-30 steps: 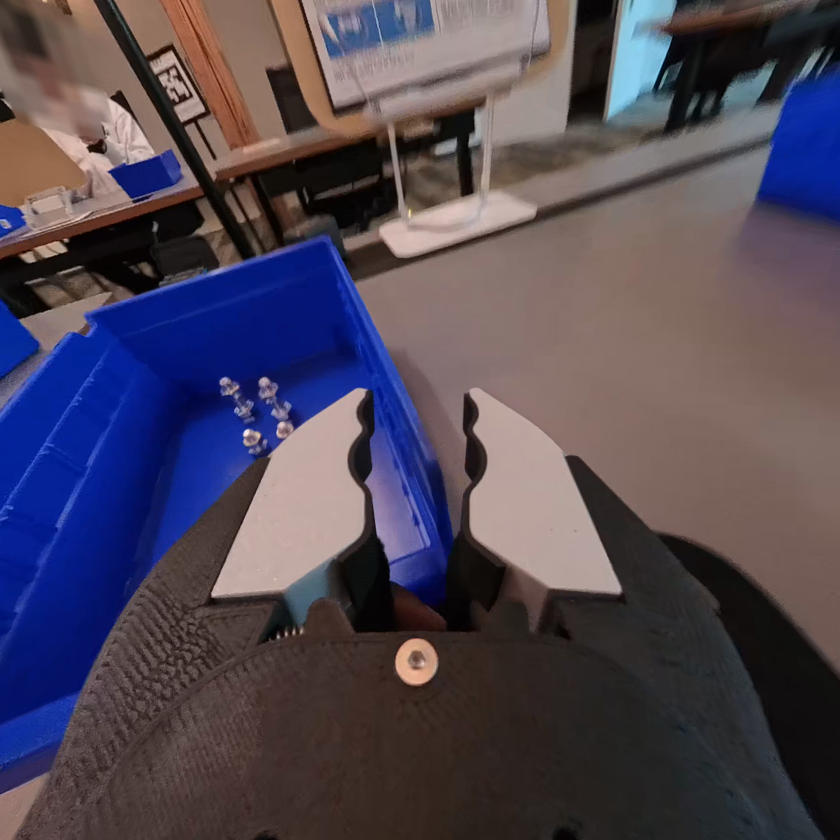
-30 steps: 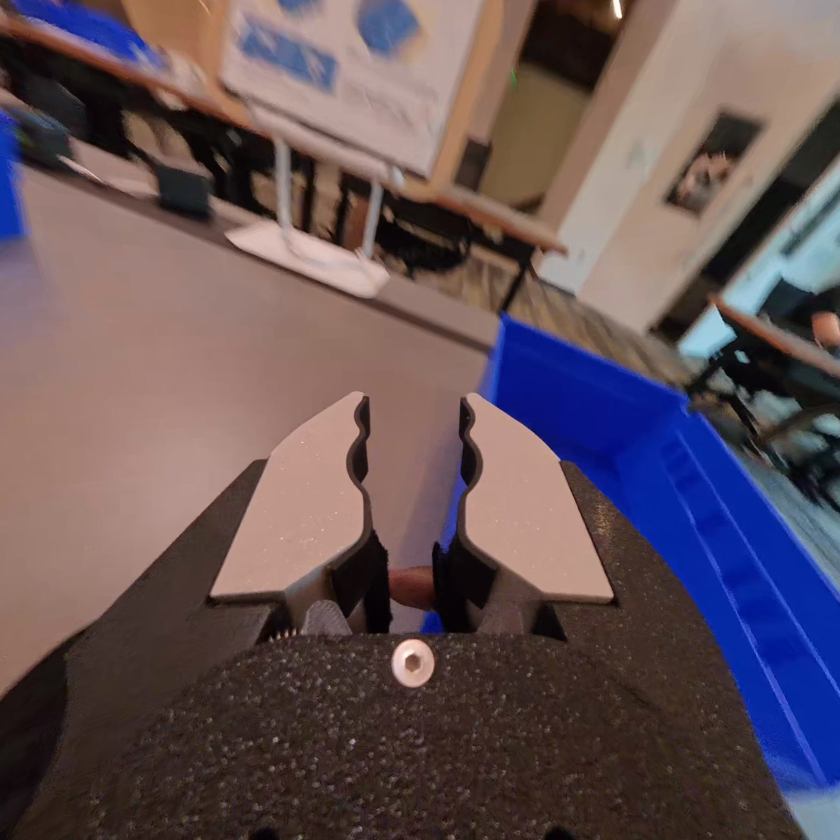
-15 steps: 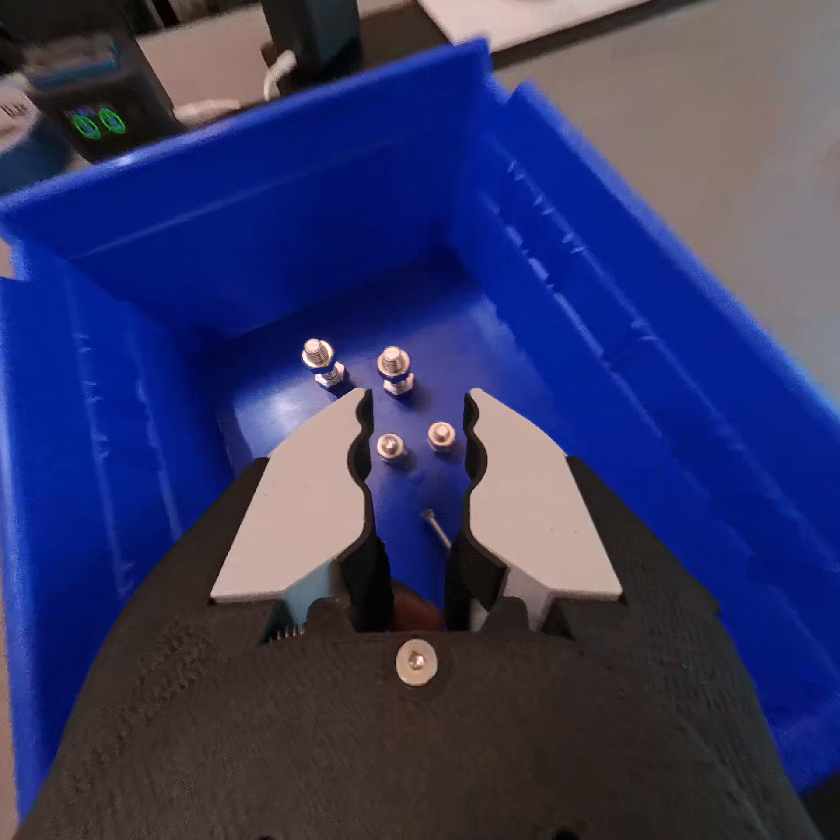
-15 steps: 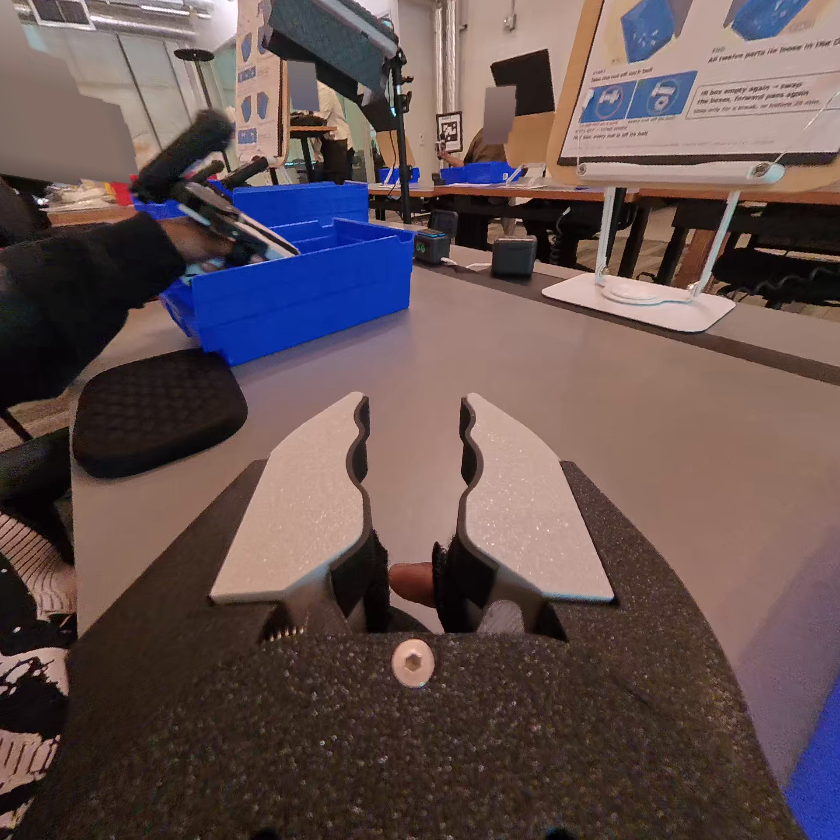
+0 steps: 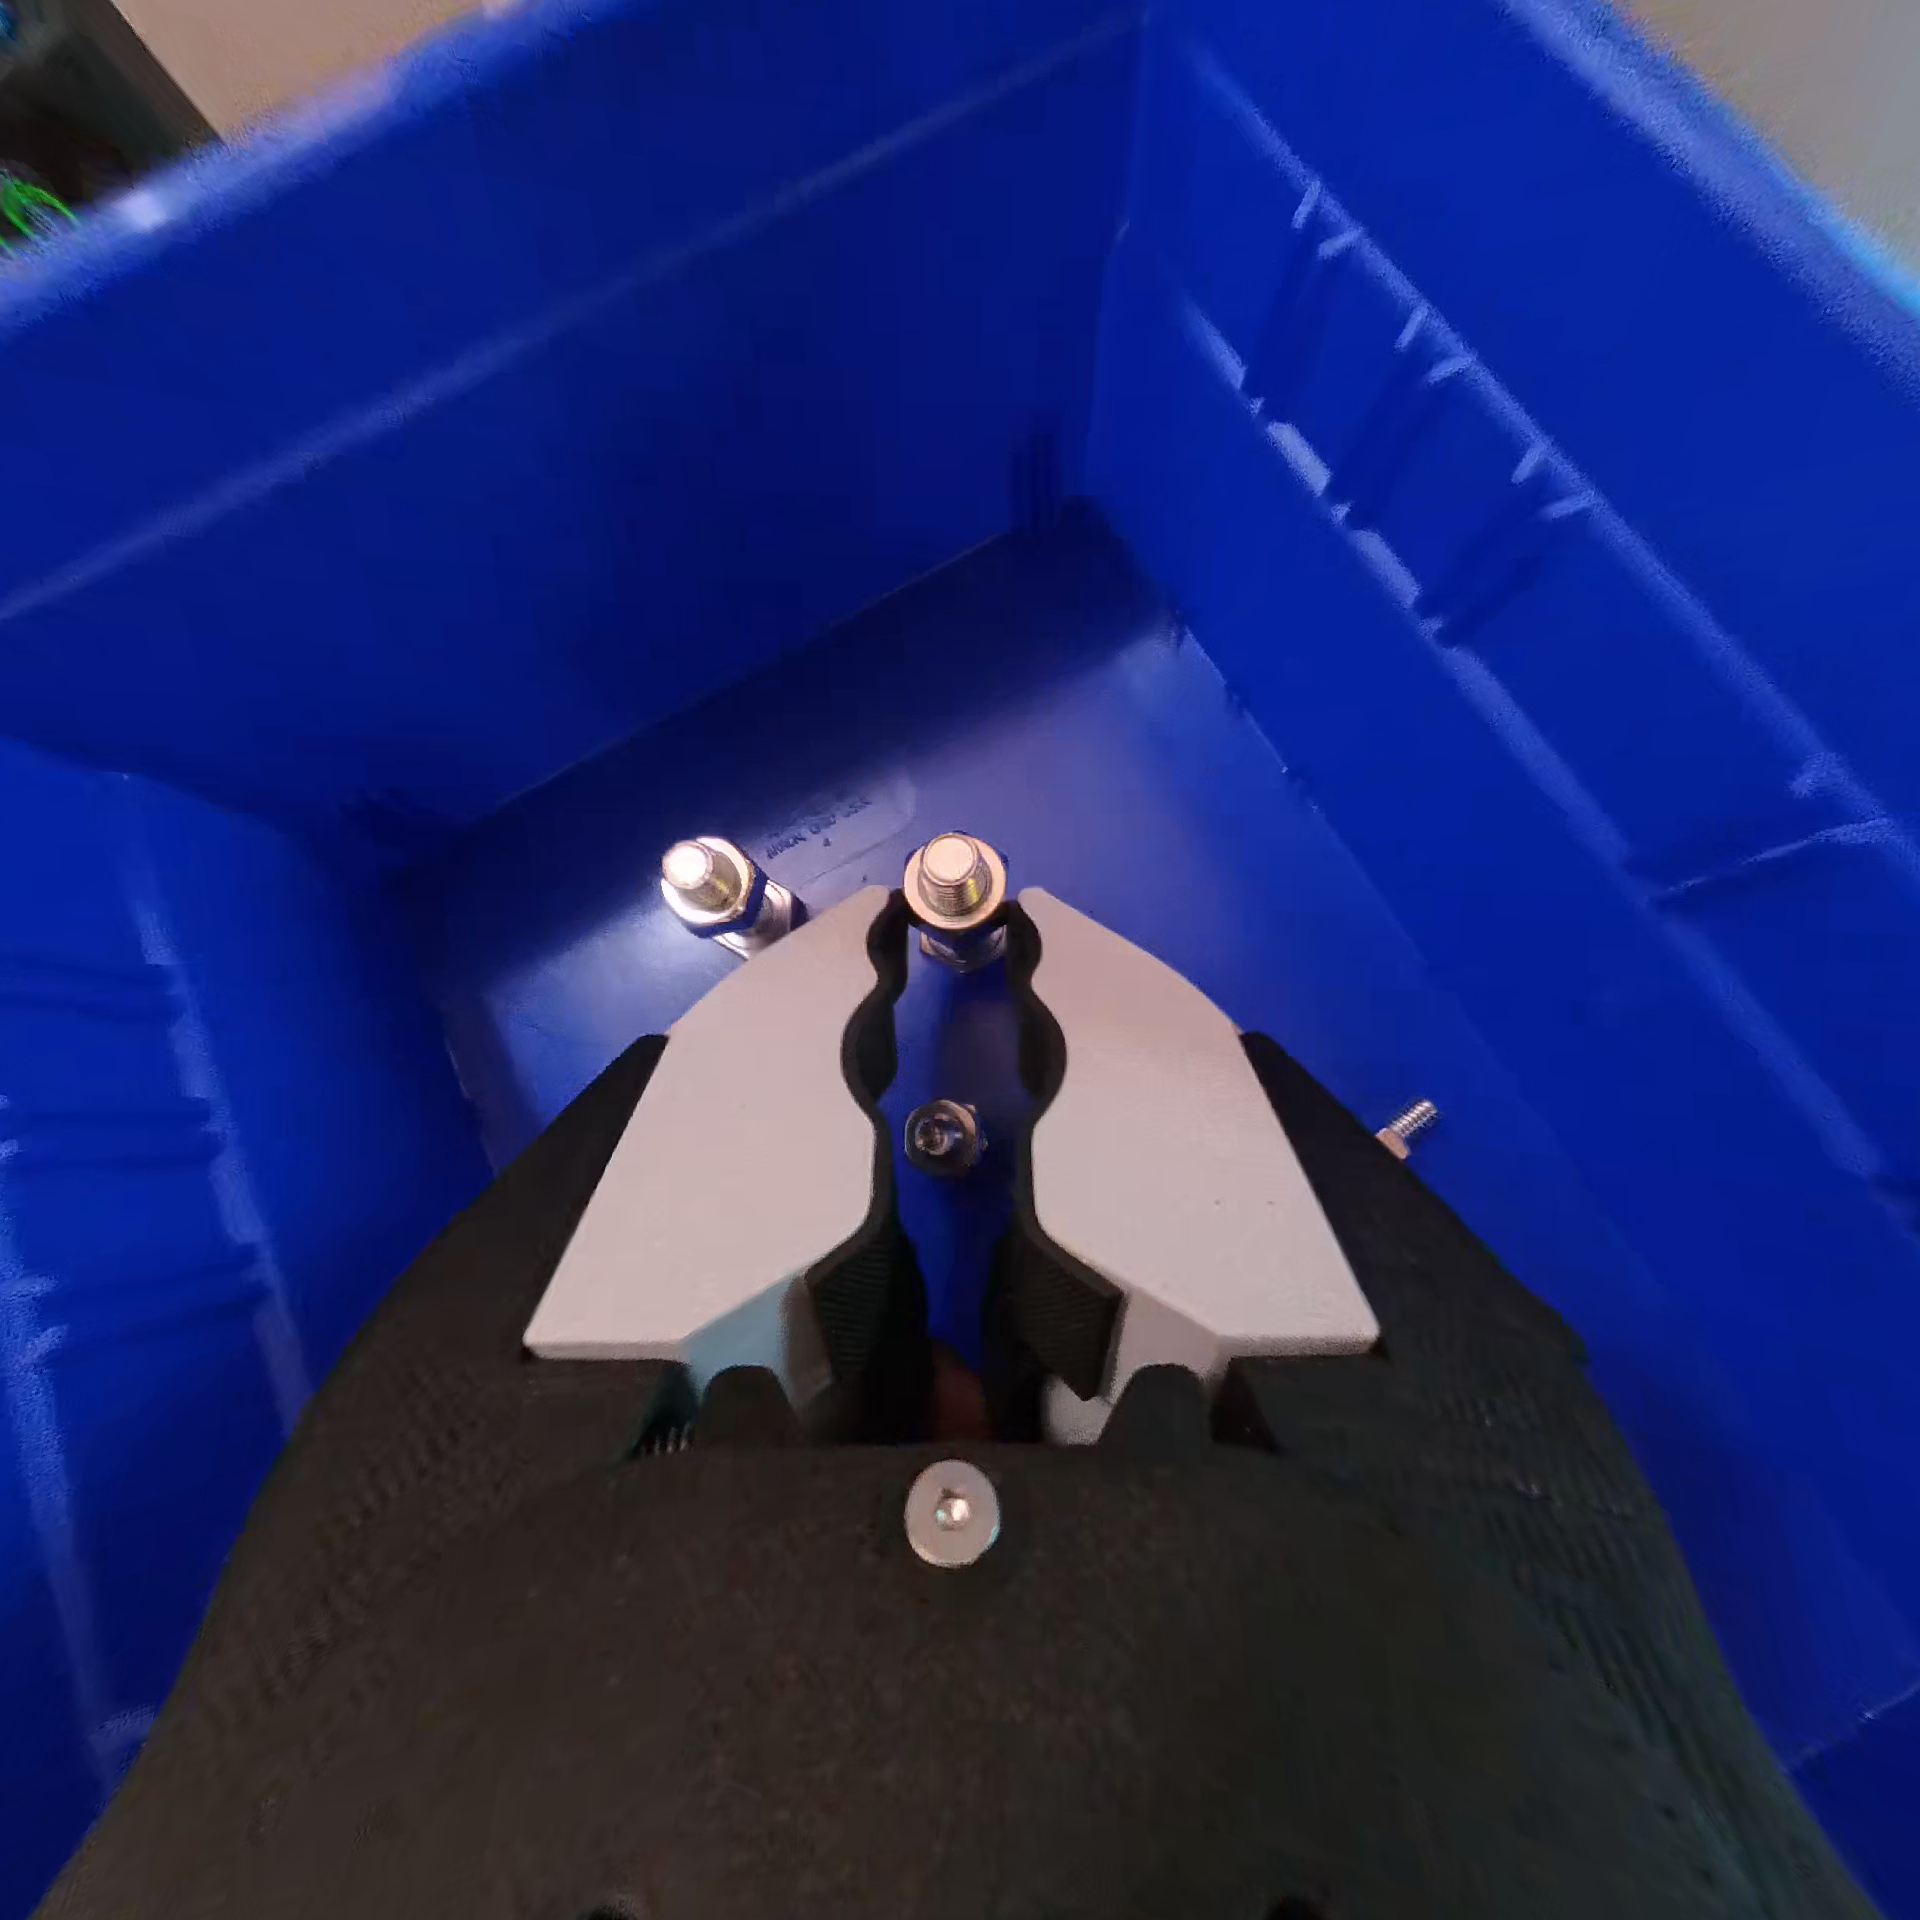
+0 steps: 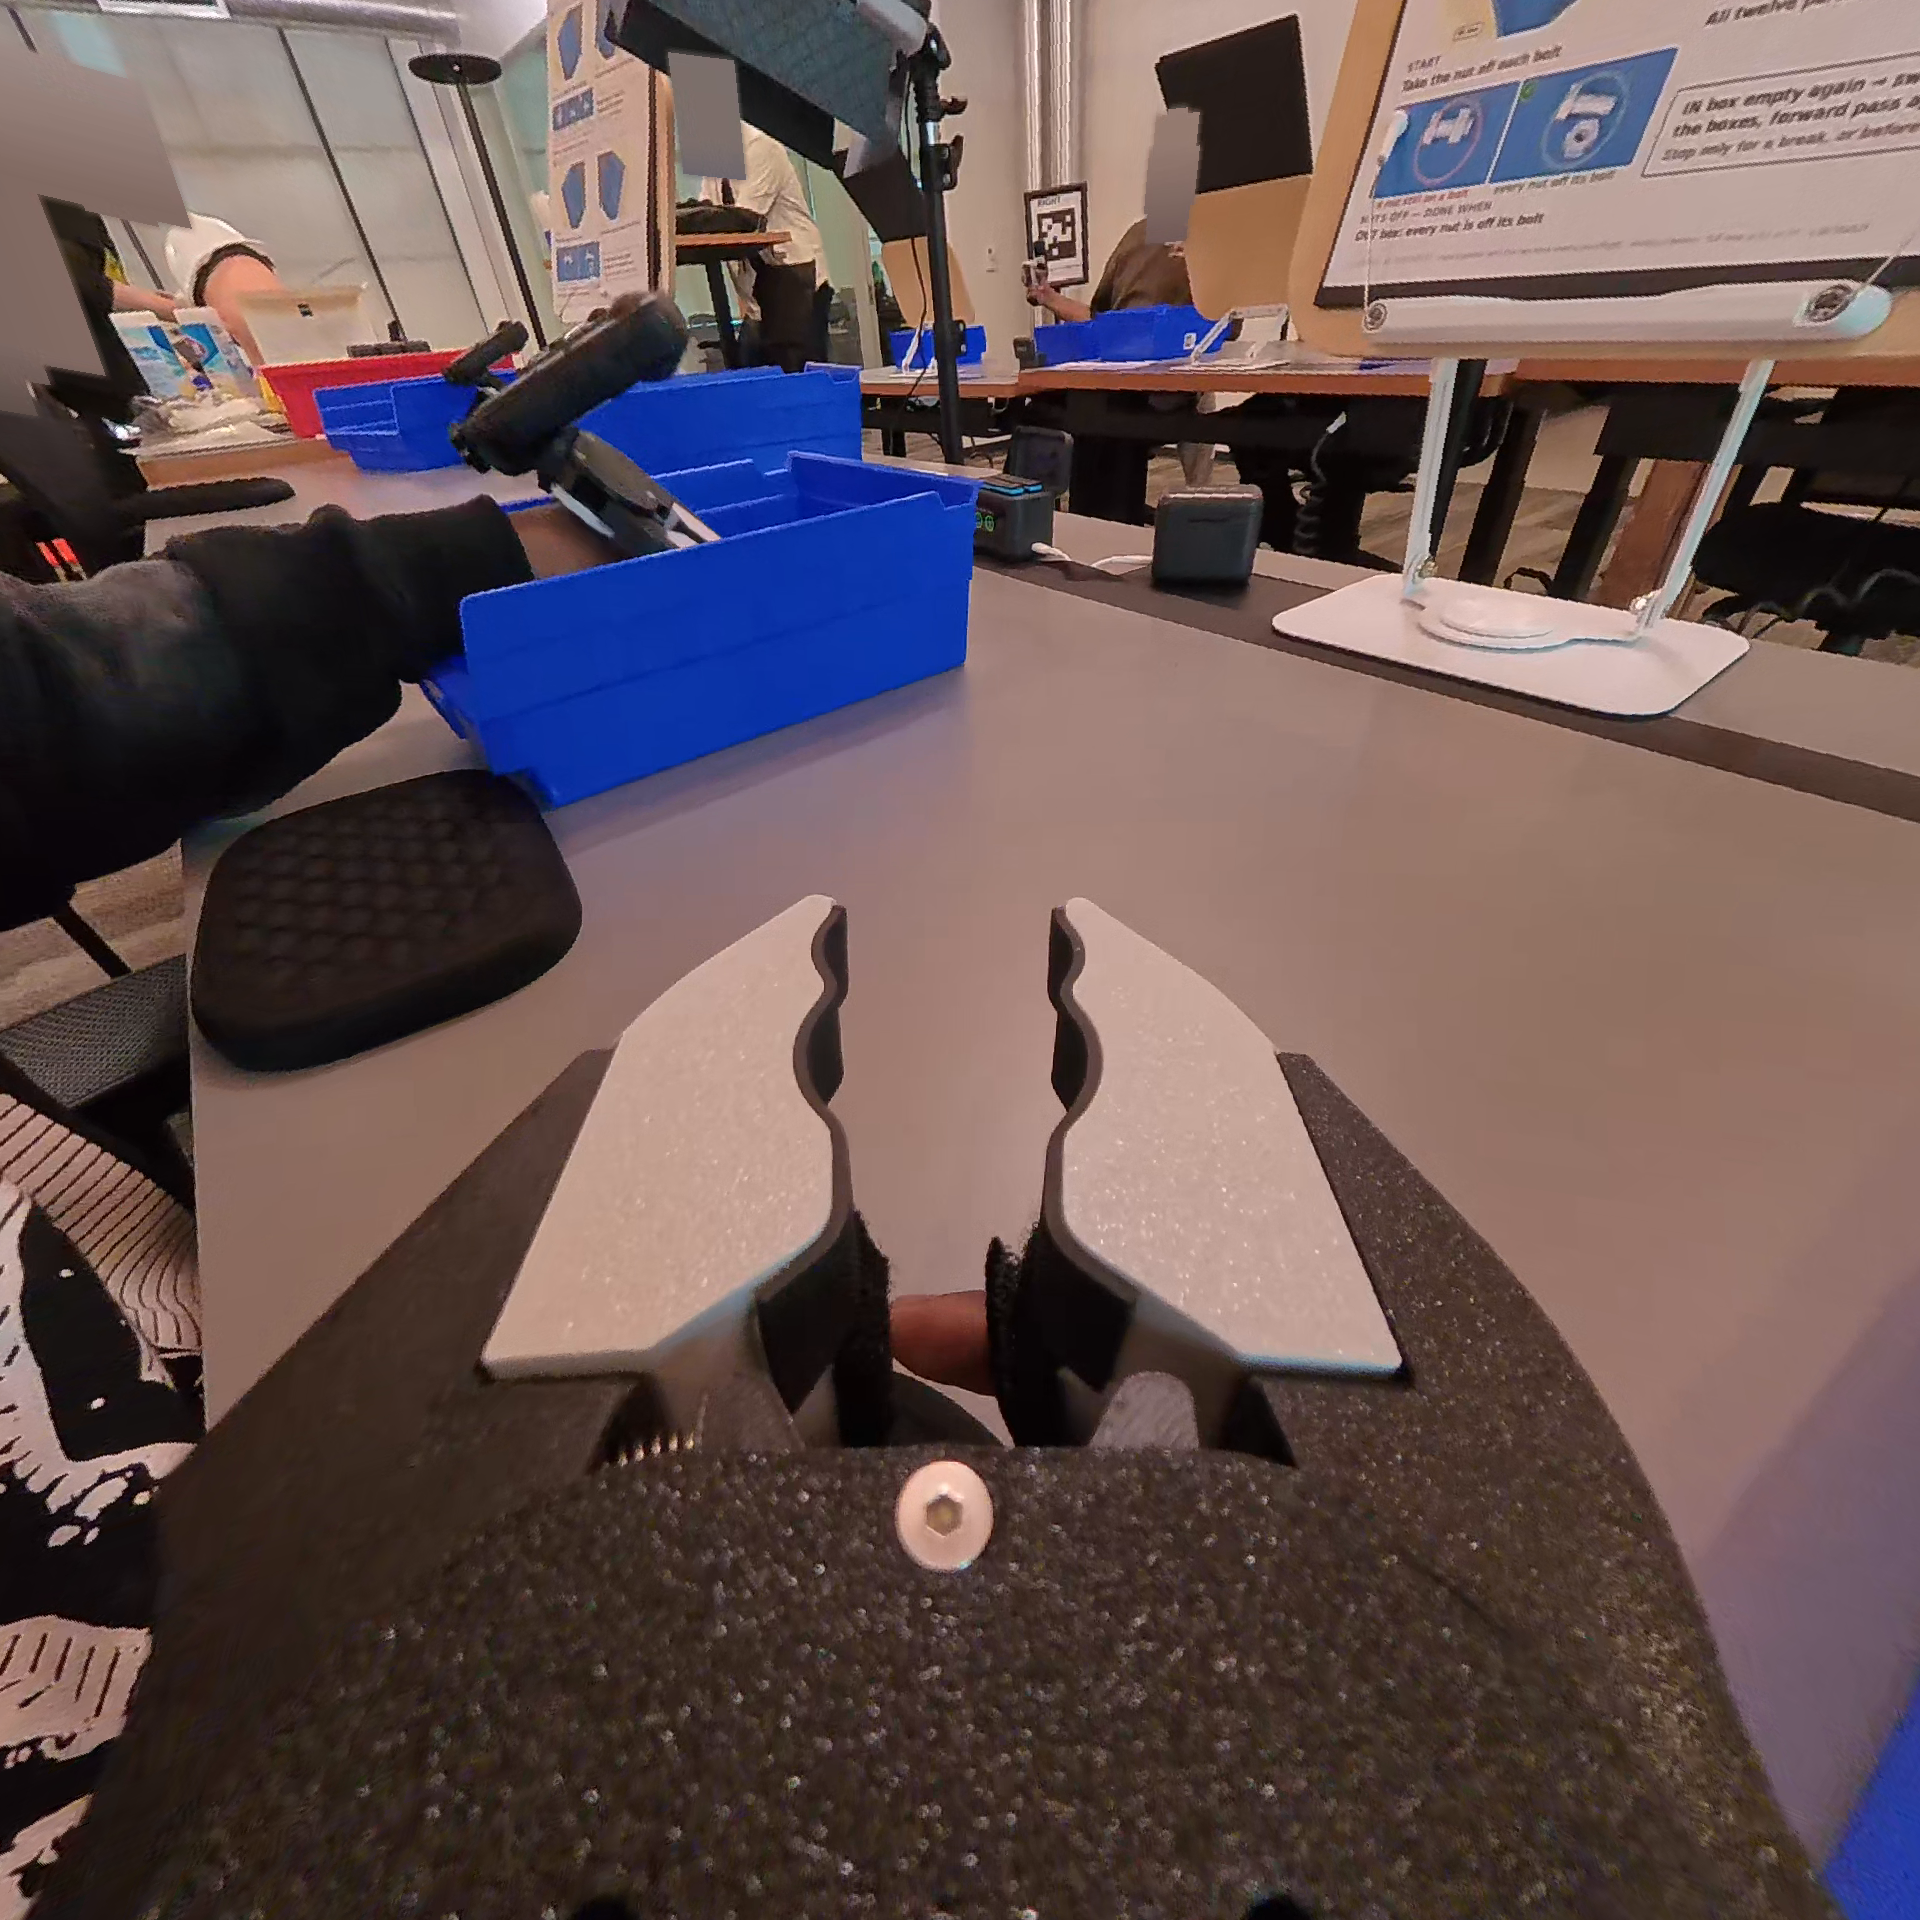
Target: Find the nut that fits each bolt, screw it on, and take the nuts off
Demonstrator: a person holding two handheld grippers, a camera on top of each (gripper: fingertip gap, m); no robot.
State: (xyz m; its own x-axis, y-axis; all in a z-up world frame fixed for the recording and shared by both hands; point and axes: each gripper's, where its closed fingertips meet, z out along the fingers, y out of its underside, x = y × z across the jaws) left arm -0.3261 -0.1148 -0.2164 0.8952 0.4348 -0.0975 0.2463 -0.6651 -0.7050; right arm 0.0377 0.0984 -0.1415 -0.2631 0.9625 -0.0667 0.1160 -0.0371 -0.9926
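In the left wrist view my left gripper [image 5: 956, 920] is down inside a blue bin [image 5: 1455, 520]. Its two pads are closed on a silver bolt with a nut on it [image 5: 953, 891], which stands upright on the bin floor. A second bolt with a nut [image 5: 715, 891] stands just to the left. A small bolt [image 5: 943, 1138] lies on the floor between the fingers, farther back. A small screw [image 5: 1408, 1127] lies at the right. My right gripper [image 6: 945, 935] is open and empty above the grey table [image 6: 1351, 935]. The right wrist view shows the left gripper [image 6: 623, 499] reaching into the bin [image 6: 727, 634].
A black padded rest [image 6: 384, 914] lies near the table's left edge. A white sign stand [image 6: 1507, 634] and small dark boxes [image 6: 1205, 530] sit at the back. Another blue bin's corner [image 6: 1870, 1849] shows at the bottom right. People sit at tables beyond. Across from one pair of fingers to the other is roughly 45 cm.
My left gripper moved down into the blue bin and its jaws closed around the upright bolt with the nut. My right gripper swung left over the table and stayed open.
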